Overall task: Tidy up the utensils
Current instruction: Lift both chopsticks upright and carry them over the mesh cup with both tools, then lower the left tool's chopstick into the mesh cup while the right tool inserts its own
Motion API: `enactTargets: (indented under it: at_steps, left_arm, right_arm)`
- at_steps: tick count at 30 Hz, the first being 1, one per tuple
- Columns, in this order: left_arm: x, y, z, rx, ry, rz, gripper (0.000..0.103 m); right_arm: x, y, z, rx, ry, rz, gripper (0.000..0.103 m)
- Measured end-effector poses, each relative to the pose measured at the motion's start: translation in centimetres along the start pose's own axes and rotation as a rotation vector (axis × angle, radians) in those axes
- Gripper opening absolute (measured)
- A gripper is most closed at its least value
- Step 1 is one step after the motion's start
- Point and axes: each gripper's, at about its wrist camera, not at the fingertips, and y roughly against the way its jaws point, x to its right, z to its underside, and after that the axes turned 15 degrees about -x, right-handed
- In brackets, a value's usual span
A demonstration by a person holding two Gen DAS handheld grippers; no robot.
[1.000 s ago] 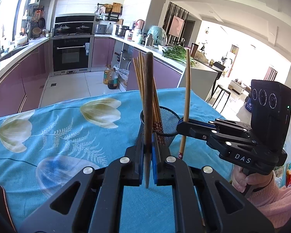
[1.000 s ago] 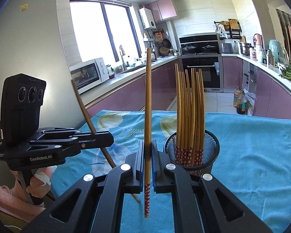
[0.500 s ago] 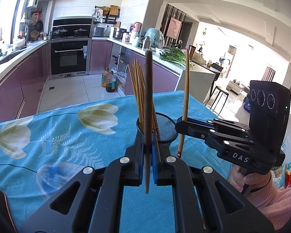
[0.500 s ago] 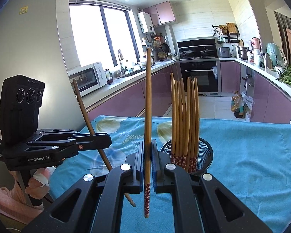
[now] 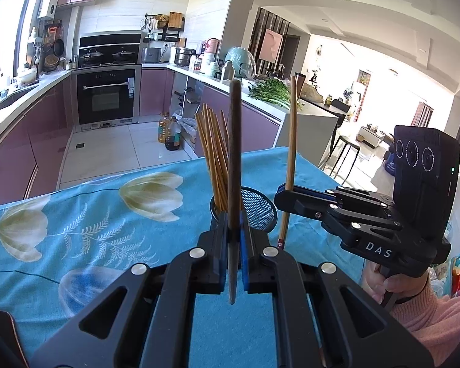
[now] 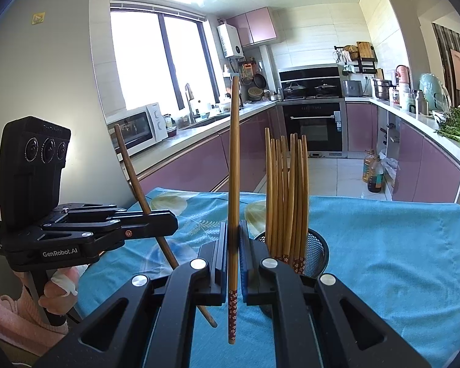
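While the left claw grips one chopstick, the right claw clamps another.

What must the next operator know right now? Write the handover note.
Left gripper: shut on a dark chopstick, held near upright.
Right gripper: shut on a light chopstick, patterned end down.
Mesh holder stands on the blue tablecloth and already holds a bunch of chopsticks, patterned ends down.
Done: most chopsticks are in the holder.
Left: lower both held chopsticks into the holder and release. Neither is over its opening yet.
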Motion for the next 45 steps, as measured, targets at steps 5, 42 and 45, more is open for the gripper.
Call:
enactTargets:
  at_steps: [5,42,45]
  left_arm:
    - [0.1,0.3,-0.3,0.007,-0.005,0.008,0.007]
    - [1.3,1.8,-3.2,0.077,-0.046,0.02,0.007]
    - [1.4,2.1,-3.1,0.085,-0.049,0.022,0.007]
  right_arm:
    - [0.2,0.4,-0.3,0.013,-0.002,0.001,0.006]
    - [0.6,1.1,-1.9,0.055,0.018,0.014,0.006]
    - [0.6,1.2,-1.9,0.058,0.02,0.016,0.006]
